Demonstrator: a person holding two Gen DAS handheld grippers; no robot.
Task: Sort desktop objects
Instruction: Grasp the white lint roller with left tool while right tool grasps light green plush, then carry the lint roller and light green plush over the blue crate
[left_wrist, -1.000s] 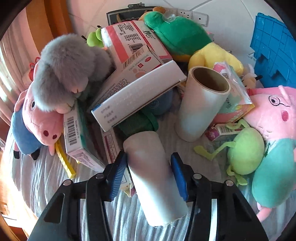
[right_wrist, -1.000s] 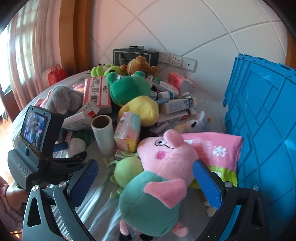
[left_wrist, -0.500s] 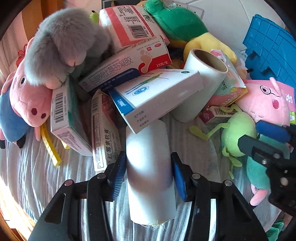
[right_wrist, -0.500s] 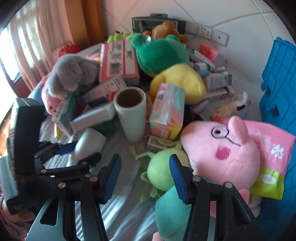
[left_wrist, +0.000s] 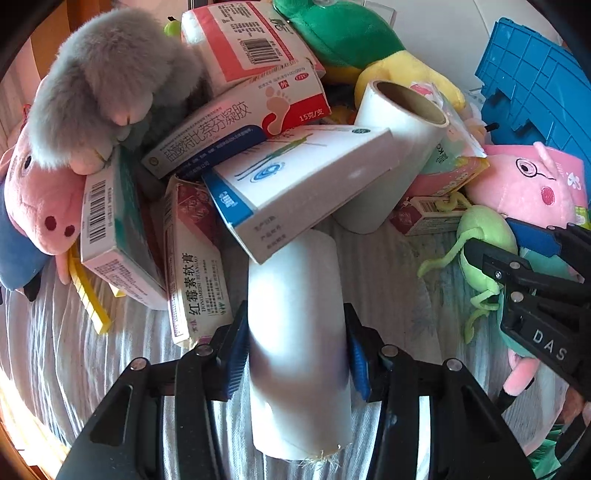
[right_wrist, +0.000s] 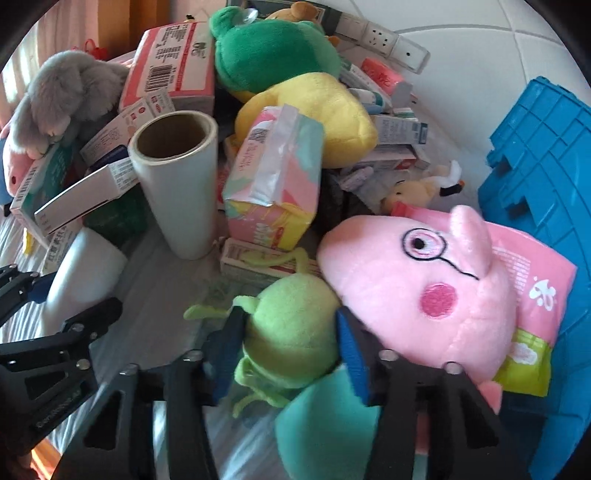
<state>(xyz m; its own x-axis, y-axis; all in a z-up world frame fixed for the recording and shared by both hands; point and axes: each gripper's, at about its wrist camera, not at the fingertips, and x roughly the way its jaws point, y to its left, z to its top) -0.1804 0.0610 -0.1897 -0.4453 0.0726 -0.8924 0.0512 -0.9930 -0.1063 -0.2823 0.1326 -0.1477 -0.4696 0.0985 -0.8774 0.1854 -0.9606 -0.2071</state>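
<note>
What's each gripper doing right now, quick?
Left gripper: shut on the lying white roll.
Right gripper: shut on the light green plush toy.

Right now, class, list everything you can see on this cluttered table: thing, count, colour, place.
Lying roll: one, white, front centre, between the left tongs' fingers.
Upright roll: one, white with brown core, centre.
Small plush: one, lime green, between the right tongs' fingers.
Pig plush: one, pink, right.
Grey plush: one, back left.
Frog plush: one, green, back.
Cartons: several, white and red, left centre.
Crate: one, blue, far right.
Left tongs: black and blue.
Right tongs: black and blue.
</note>
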